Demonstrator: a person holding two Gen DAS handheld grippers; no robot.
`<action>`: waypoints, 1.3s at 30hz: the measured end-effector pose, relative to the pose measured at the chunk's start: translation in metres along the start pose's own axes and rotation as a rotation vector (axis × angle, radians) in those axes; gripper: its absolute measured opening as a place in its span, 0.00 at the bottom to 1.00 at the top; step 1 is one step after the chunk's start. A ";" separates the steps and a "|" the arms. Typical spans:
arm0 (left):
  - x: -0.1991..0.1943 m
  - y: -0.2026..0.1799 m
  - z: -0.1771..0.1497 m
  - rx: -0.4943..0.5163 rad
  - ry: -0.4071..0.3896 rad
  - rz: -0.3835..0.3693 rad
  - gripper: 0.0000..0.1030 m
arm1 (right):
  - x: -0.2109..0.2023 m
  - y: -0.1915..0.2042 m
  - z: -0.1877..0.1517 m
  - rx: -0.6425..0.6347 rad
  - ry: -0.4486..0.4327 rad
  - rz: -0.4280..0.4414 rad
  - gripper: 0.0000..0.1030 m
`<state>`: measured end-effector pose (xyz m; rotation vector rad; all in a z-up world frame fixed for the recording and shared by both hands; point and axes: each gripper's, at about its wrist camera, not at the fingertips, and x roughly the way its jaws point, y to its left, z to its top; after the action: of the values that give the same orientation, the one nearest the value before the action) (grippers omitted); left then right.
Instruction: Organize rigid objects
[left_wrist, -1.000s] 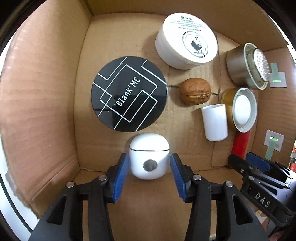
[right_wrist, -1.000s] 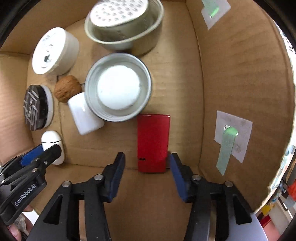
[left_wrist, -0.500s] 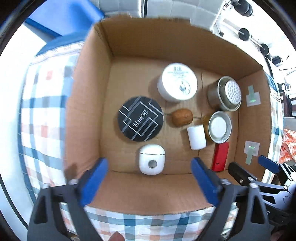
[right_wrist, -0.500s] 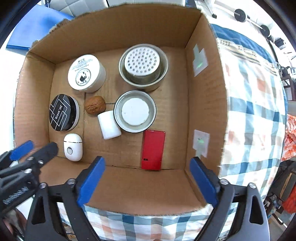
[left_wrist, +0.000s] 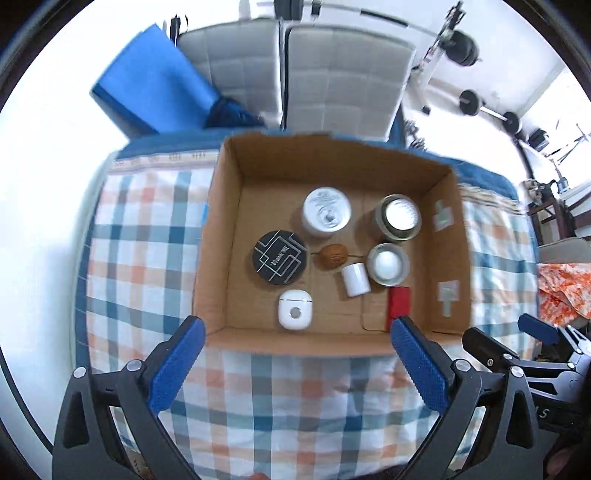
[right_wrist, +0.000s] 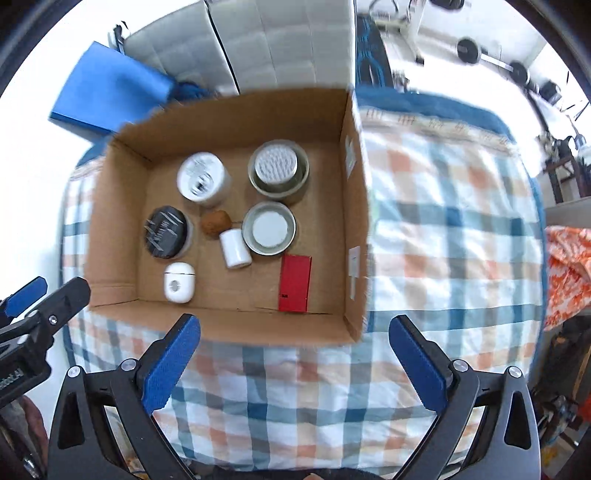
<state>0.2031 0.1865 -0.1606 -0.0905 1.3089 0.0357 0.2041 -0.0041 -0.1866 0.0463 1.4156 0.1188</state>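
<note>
An open cardboard box (left_wrist: 218, 236) (right_wrist: 354, 229) stands on a checked cloth. Inside lie a white earbud case (left_wrist: 294, 314) (right_wrist: 179, 282), a black round tin (left_wrist: 280, 257) (right_wrist: 165, 231), a white jar (left_wrist: 326, 215) (right_wrist: 201, 183), a walnut (left_wrist: 332, 255) (right_wrist: 215, 226), a small white cylinder (left_wrist: 355, 280) (right_wrist: 235, 248), two metal tins (left_wrist: 388, 264) (left_wrist: 399, 218) and a red flat box (left_wrist: 398, 302) (right_wrist: 294, 283). My left gripper (left_wrist: 295, 332) and right gripper (right_wrist: 293, 330) are both wide open and empty, high above the box's near wall.
The checked cloth (left_wrist: 140, 258) (right_wrist: 450, 240) covers the surface around the box. A blue pad (left_wrist: 155, 92) and a white tufted cushion (left_wrist: 332, 81) lie behind it. Gym weights (left_wrist: 487, 110) stand at the far right. An orange patterned fabric (left_wrist: 565, 288) lies at the right.
Both grippers opened wide, releasing the earbud case and the red box, and rose far back out of the box. The objects stay on the box floor.
</note>
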 end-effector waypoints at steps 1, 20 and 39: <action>-0.013 -0.003 -0.004 0.006 -0.021 -0.002 1.00 | -0.010 0.000 -0.004 -0.004 -0.018 0.004 1.00; -0.168 -0.018 -0.055 -0.001 -0.242 0.022 1.00 | -0.199 -0.012 -0.085 -0.022 -0.301 0.016 1.00; -0.190 -0.025 -0.074 0.012 -0.284 0.024 1.00 | -0.229 -0.016 -0.099 -0.003 -0.370 -0.012 1.00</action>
<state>0.0840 0.1599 0.0053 -0.0565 1.0264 0.0589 0.0729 -0.0493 0.0214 0.0539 1.0461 0.0971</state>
